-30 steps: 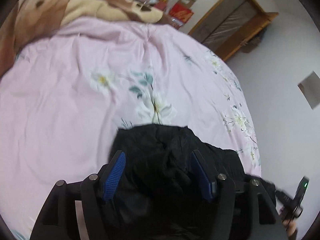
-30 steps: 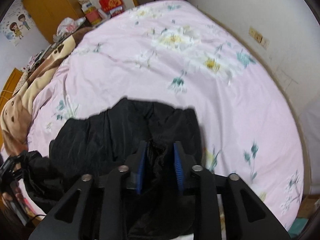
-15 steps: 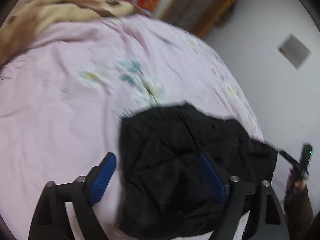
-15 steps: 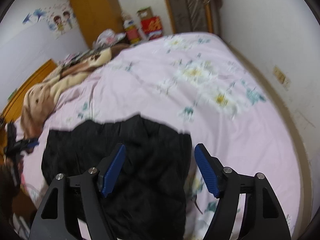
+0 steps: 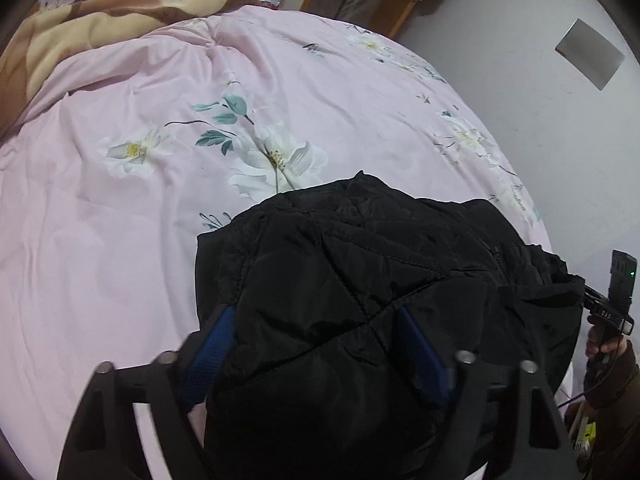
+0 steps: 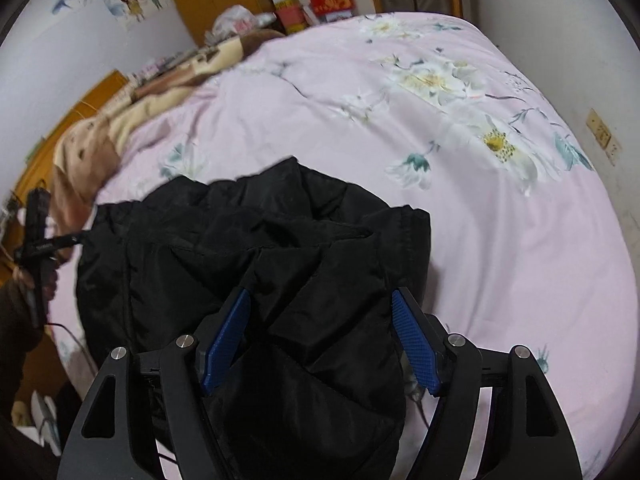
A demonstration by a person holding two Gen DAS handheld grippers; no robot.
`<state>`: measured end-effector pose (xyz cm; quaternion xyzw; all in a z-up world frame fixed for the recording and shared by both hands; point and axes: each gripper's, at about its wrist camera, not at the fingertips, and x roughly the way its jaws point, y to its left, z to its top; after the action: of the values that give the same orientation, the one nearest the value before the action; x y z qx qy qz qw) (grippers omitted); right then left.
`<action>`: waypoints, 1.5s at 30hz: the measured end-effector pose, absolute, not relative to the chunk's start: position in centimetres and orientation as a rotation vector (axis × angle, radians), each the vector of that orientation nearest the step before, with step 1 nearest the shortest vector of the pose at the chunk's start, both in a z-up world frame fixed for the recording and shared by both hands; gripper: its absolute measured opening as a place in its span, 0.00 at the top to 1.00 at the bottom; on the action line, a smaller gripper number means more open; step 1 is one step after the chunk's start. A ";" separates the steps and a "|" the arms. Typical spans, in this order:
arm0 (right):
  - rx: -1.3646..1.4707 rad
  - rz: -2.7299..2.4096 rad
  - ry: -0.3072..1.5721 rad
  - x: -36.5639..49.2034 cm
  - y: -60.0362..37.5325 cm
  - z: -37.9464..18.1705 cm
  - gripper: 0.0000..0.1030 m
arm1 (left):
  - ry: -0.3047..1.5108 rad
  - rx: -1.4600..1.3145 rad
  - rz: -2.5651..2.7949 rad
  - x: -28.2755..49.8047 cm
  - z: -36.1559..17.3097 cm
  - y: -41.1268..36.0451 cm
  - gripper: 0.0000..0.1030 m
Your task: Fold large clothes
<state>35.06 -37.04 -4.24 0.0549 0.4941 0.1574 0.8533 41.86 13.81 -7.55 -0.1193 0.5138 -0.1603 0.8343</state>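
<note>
Black quilted jacket [image 5: 360,288] bunched at near edge of bed [image 5: 120,240]. Left claw [image 5: 316,344] and right claw [image 6: 320,336] wide, closing around folds; pad contact apparently none.

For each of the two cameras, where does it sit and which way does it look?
Left wrist: sits on the left gripper, looks down over the black padded jacket and pink floral bedcover; closing jaws straddle the jacket.
Right wrist: sits on the right gripper, same downward look; closing jaws straddle the jacket.
Shared: jacket, bedcover, brown blanket, each other's gripper at the edge.
</note>
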 end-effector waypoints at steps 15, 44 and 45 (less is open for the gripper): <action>-0.081 0.187 0.816 32.9 -34.7 2.6 0.87 | 0.916 -0.192 -0.258 40.2 -0.7 13.6 0.78; -0.234 -0.006 1.196 46.4 -32.2 -8.9 0.75 | 1.127 -0.048 -0.031 52.3 -10.8 10.0 0.53; -0.224 -0.033 1.186 46.3 -32.4 -8.3 0.74 | 1.113 -0.075 -0.026 52.0 -10.0 10.3 0.52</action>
<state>46.31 -32.36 -8.26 -0.1051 0.5577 -0.0156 0.8232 52.00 10.33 -10.04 -0.0355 0.5282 -0.0124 0.8483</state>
